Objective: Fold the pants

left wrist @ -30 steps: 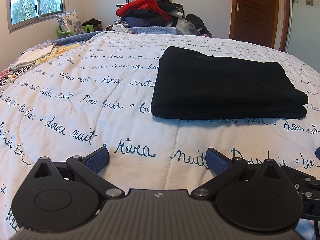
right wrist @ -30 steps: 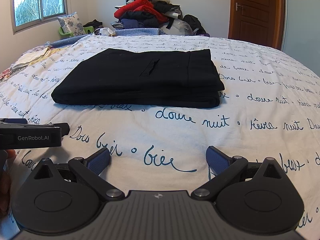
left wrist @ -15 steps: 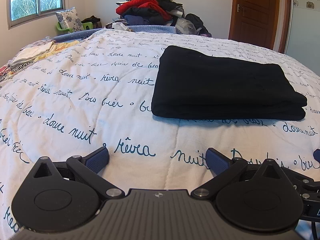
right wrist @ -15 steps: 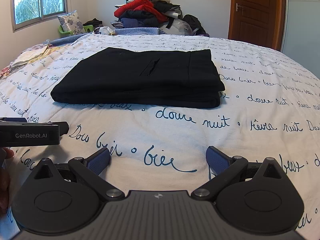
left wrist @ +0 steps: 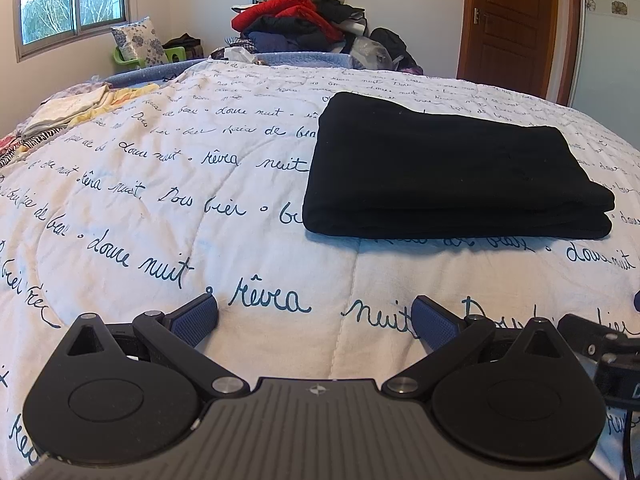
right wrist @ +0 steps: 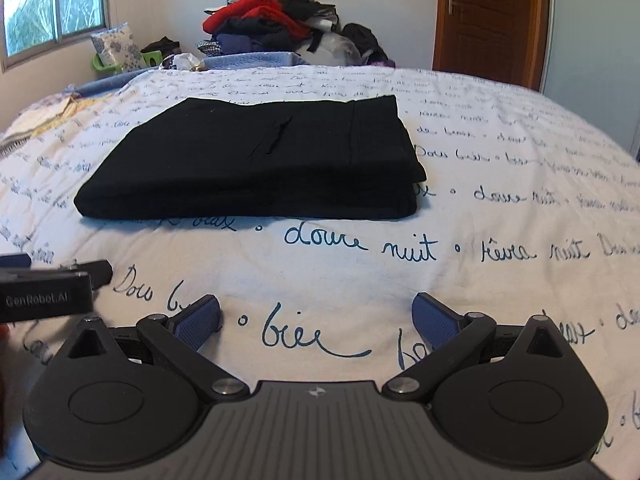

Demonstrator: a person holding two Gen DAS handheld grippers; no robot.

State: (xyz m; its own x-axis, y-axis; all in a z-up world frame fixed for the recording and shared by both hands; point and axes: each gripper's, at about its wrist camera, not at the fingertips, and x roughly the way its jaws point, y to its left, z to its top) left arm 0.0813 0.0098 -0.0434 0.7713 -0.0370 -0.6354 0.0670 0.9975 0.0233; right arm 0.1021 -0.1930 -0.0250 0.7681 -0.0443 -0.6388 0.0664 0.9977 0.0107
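Black pants [left wrist: 452, 172] lie folded into a flat rectangle on the white bedspread with blue script [left wrist: 160, 200]. In the right wrist view the same pants [right wrist: 260, 160] show a pocket slit and a waistband seam on top. My left gripper [left wrist: 316, 316] hovers over the bedspread in front of the pants and to their left, open, with nothing between its blue pads. My right gripper [right wrist: 316, 314] is also open and empty, in front of the pants' near edge. The left gripper's body [right wrist: 44, 292] shows at the left edge of the right wrist view.
A heap of red, black and blue clothes [left wrist: 304, 20] rises at the far side of the bed. Folded light fabrics [left wrist: 68, 112] lie at the far left. A wooden door [left wrist: 508, 20] stands at the right, a window [left wrist: 72, 0] at the left.
Both grippers stay open and have hardly moved. The right wrist view has shifted slightly, so the pants sit a little more to the right. The pants lie still.
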